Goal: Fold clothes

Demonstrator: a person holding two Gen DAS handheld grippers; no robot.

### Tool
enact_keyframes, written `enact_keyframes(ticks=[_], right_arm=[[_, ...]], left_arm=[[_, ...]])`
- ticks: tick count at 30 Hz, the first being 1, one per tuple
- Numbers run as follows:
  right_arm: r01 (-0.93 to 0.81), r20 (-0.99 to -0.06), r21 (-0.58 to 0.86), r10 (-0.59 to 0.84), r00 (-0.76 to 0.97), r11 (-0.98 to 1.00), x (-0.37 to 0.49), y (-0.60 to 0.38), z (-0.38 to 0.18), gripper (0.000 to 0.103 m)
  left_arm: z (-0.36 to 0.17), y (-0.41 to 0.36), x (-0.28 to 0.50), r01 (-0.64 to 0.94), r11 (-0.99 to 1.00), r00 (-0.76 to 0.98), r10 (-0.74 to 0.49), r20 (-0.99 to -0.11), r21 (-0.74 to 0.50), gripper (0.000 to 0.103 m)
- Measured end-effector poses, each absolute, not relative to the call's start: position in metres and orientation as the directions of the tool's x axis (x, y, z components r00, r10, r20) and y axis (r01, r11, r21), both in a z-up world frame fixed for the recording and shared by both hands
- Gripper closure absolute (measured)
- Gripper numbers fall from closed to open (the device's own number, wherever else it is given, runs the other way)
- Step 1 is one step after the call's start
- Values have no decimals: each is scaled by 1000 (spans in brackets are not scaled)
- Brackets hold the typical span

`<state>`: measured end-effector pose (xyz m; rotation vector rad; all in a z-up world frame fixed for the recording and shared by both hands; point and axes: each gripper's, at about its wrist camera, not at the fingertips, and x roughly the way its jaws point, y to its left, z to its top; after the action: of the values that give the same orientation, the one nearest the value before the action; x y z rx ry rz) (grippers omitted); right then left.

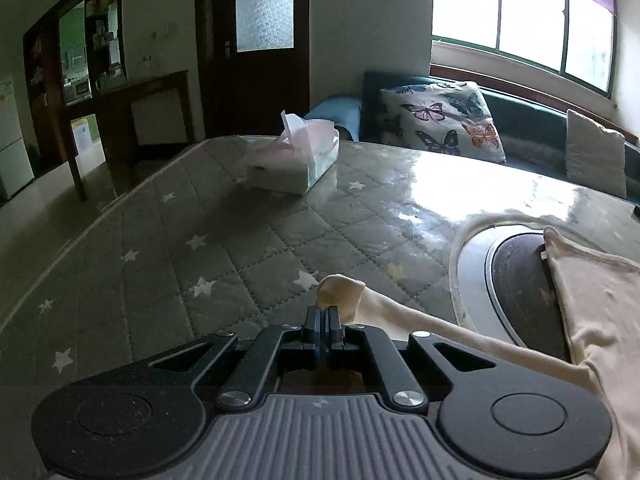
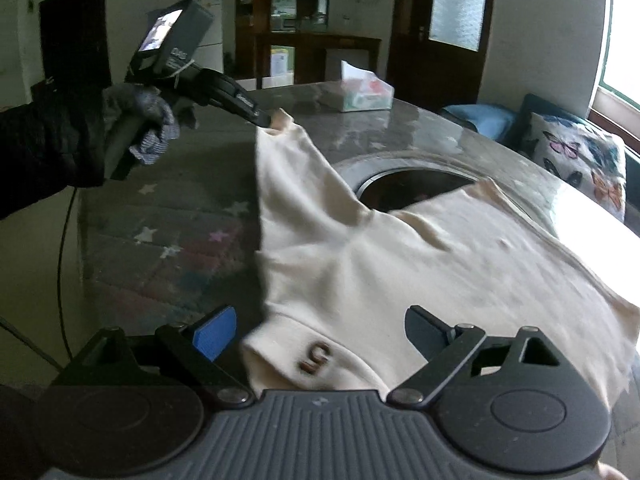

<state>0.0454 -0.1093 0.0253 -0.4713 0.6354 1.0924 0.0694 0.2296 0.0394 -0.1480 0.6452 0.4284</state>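
A cream long-sleeved top (image 2: 420,256) lies spread on the quilted star-patterned table cover (image 1: 208,240), partly over a round dark inset. My left gripper (image 1: 322,312) is shut on the cuff of the top's sleeve (image 1: 344,292) and holds it lifted above the table. In the right wrist view the same left gripper (image 2: 266,118) pinches the cuff, with the sleeve (image 2: 304,184) stretched down to the body. My right gripper (image 2: 320,332) stands open just above the near hem, its blue-padded fingers (image 2: 214,332) on either side of a small brown mark on the cloth.
A tissue box (image 1: 292,164) sits at the far side of the table. A round dark inset (image 1: 516,280) with a white rim lies in the tabletop. A butterfly cushion (image 1: 444,120) rests on a sofa under the window. A gloved hand (image 2: 148,120) grips the left tool.
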Motion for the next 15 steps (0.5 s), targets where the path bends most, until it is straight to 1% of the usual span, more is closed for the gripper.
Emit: enact_keyframes(ticks=[2, 3, 4, 5, 7, 8, 10, 11, 12, 13, 15], right_arm=[[-926, -684, -47, 663, 303, 375, 44, -100, 24, 17], [-927, -687, -50, 661, 301, 371, 43, -96, 22, 20], [-929, -690, -53, 659, 299, 367, 43, -92, 21, 26], [-930, -692, -56, 657, 297, 362, 43, -88, 20, 29], [-934, -700, -62, 652, 292, 352, 42, -81, 17, 41], [-936, -704, -65, 649, 289, 346, 42, -78, 15, 45], [-939, -713, -74, 641, 285, 335, 40, -72, 12, 62], [-939, -717, -81, 636, 287, 333, 39, -70, 10, 67], [-940, -716, -82, 636, 287, 332, 38, -69, 10, 75], [-941, -715, -79, 639, 283, 329, 37, -70, 10, 92], [-941, -708, -72, 648, 281, 330, 35, -73, 12, 96]], left_arm=[[39, 230, 68, -429, 903, 718, 337, -609, -7, 100], [40, 230, 67, -428, 904, 721, 335, -606, -9, 101], [42, 229, 66, -426, 905, 725, 334, -603, -11, 100], [44, 228, 65, -423, 906, 729, 333, -598, -12, 100], [48, 226, 65, -417, 909, 738, 330, -589, -14, 100], [50, 226, 65, -414, 910, 743, 328, -584, -15, 100], [57, 224, 63, -411, 911, 754, 325, -571, -24, 100], [60, 224, 63, -410, 912, 760, 324, -563, -29, 101], [64, 223, 62, -409, 912, 767, 323, -555, -35, 101], [68, 222, 61, -406, 913, 777, 321, -542, -40, 101], [73, 220, 58, -400, 915, 791, 320, -522, -44, 101]])
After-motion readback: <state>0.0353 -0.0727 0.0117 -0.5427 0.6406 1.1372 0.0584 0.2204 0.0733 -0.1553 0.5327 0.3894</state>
